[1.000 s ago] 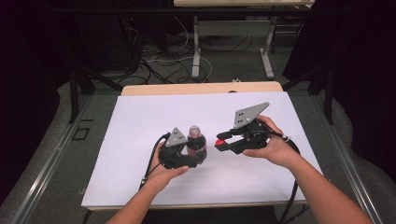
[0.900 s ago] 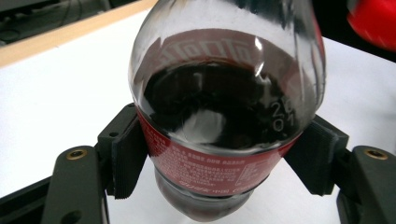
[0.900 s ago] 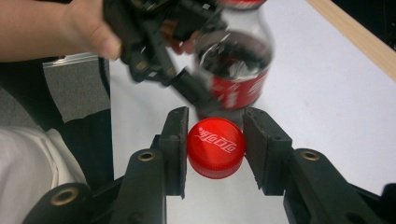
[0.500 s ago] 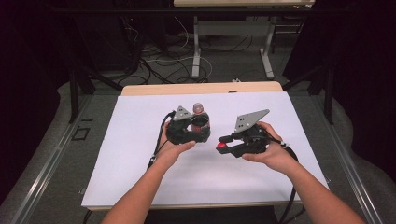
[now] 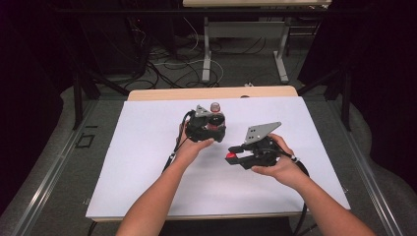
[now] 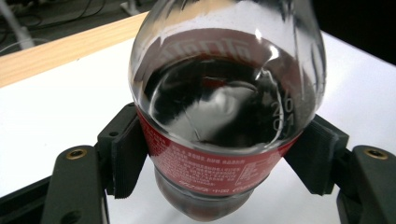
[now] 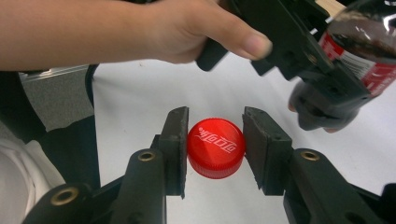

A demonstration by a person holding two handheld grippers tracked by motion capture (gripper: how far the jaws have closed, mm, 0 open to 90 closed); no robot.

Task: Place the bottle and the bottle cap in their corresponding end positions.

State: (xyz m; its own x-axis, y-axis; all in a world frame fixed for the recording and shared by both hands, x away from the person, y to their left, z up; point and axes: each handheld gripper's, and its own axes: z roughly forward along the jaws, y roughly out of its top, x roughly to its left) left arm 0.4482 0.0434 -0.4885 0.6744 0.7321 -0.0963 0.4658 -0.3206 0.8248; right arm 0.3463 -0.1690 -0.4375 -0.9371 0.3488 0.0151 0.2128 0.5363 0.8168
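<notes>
L fingers point(image 6: 128, 158) clamped on bottle point(image 6: 224, 102); R fingers point(image 7: 175, 149) pinched red cap point(image 7: 215, 147), apart on white surface point(image 5: 147, 162). Judged: keep cap level, lower straight onto neck.

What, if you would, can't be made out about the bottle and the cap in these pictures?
- Bottle mouth: cut off by the top edge in the left gripper view; too small in the high view to tell whether it is open.
- Bottle label text: too blurred to read in the left gripper view.
- Red cap sides: covered by the right gripper's fingers.
- Bottle base: hidden by the left gripper in the high view.
</notes>
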